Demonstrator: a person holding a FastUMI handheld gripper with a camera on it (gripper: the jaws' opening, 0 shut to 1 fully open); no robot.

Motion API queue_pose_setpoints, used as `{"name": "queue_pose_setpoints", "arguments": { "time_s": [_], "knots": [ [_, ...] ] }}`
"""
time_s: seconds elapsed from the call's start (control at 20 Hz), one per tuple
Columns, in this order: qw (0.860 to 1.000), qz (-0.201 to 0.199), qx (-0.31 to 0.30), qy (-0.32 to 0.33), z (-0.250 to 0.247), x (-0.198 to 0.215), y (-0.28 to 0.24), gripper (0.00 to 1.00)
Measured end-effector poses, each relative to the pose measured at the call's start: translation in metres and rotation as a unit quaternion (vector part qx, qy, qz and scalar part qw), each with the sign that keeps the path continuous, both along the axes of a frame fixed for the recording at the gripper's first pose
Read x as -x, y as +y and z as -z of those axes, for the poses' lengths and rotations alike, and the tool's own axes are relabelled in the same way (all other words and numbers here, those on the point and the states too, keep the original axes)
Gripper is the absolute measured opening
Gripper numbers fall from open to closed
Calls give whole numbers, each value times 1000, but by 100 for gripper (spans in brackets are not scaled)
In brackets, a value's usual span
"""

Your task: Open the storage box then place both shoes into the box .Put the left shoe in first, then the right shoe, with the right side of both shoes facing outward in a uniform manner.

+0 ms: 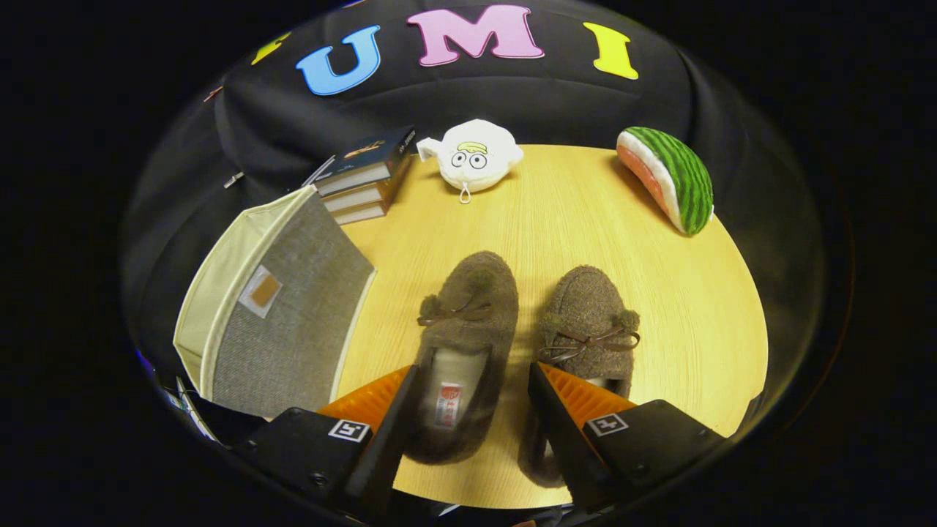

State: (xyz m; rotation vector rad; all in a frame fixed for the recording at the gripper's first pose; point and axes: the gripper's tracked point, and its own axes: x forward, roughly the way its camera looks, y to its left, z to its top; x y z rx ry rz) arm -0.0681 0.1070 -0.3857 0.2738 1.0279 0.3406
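Two brown fuzzy slippers with bow laces lie side by side on the round wooden table (585, 219), toes pointing away. The left shoe (468, 322) sits between my fingers, its heel opening showing a pale lining and a small label. The right shoe (589, 322) lies just right of it, its heel partly hidden under my right finger. My gripper (472, 380) is open and hovers over the left shoe's heel, touching nothing that I can see. The grey fabric storage box (282, 322) with cream trim stands to the left, lid closed.
A stack of books (362, 179) stands beyond the box. A white plush toy with a drawn face (474, 155) sits at the table's far edge. A watermelon-slice plush (670, 179) lies at the far right. Bare wood spreads ahead of the shoes.
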Motion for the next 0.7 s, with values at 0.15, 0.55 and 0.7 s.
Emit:
{"name": "queue_pose_setpoints", "arguments": {
  "time_s": [0.15,0.55,0.7],
  "knots": [
    [1000,7,-1,-2,14,-17,5,77],
    [997,62,27,32,40,-35,1,22],
    [994,94,8,52,30,-35,0,14]
  ]
}}
